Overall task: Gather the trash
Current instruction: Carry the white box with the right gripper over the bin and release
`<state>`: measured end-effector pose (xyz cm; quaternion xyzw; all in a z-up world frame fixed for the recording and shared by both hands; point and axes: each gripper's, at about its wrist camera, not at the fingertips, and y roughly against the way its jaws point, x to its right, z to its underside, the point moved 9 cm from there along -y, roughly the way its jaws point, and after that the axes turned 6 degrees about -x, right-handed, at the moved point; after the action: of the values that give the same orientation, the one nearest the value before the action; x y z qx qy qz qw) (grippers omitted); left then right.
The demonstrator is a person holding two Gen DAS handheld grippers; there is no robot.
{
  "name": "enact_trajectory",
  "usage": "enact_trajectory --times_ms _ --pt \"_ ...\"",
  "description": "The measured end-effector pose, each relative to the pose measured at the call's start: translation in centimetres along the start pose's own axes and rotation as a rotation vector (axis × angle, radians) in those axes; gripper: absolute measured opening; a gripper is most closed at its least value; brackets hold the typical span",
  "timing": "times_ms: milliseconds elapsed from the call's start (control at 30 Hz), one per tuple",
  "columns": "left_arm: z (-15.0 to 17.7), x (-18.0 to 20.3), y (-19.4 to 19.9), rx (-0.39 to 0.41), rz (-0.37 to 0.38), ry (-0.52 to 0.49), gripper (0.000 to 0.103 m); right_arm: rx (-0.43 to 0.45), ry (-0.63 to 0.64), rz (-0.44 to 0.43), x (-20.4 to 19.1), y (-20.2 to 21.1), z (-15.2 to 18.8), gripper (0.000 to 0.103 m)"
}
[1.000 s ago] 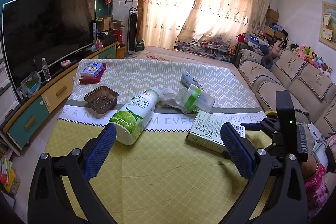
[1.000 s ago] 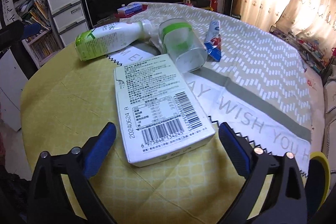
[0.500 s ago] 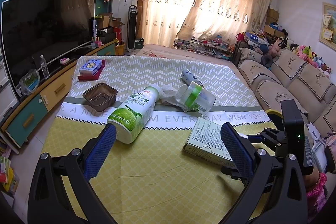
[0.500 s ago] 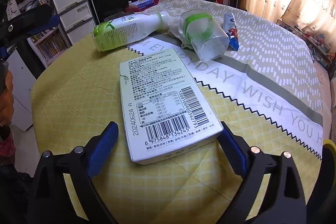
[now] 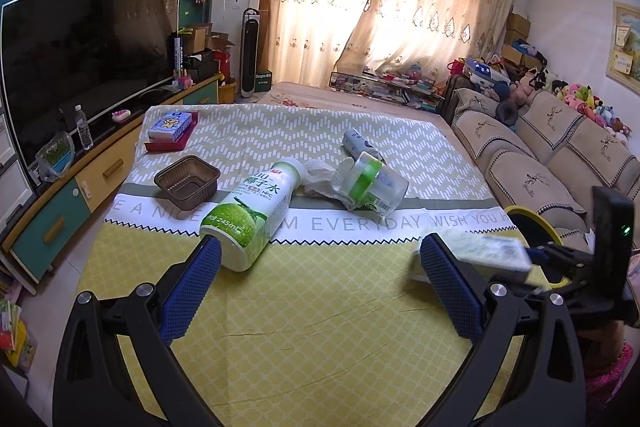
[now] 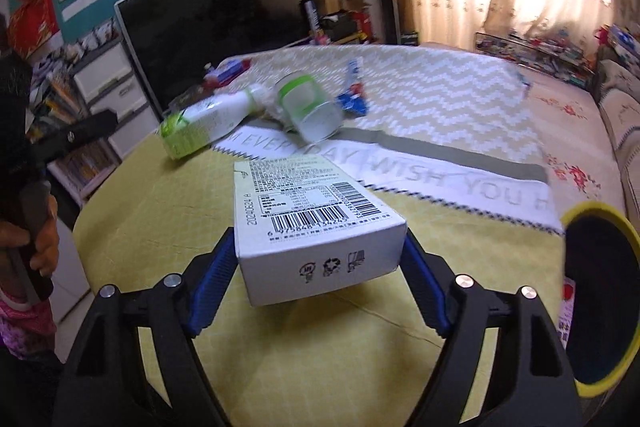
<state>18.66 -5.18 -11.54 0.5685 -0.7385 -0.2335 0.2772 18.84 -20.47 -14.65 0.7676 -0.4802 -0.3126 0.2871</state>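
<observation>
Covering the table is a yellow-green patterned tablecloth (image 5: pixel 320 307) printed with a band of lettering, in a living room with a large television (image 5: pixel 88 59), curtains and a sofa. On it the right gripper (image 6: pixel 318 267) has just been closing its jaws, and its blue pads now press both sides of a white carton (image 6: pixel 316 227), which is tilted with its near end off the cloth; a yellow-rimmed bin (image 6: pixel 600 295) sits just to its right. The left gripper (image 5: pixel 320 287) hovers with its jaws wide and nothing between them. Farther back lie a green-labelled bottle (image 5: pixel 252 215) on its side, a clear cup with a green band (image 5: pixel 368 183) beside crumpled plastic, a small can (image 5: pixel 356 143) and a brown tray (image 5: pixel 186 181).
</observation>
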Motion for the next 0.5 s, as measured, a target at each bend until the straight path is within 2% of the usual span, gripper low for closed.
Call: enact_trajectory --times_ms 300,500 --pt "0.0 1.5 -0.3 -0.008 0.007 -0.031 0.098 0.117 -0.138 0.092 6.0 5.7 0.6 0.074" --pt "-0.1 2.1 -0.3 -0.007 0.01 -0.046 0.098 0.157 -0.288 0.253 13.1 8.5 2.3 0.074"
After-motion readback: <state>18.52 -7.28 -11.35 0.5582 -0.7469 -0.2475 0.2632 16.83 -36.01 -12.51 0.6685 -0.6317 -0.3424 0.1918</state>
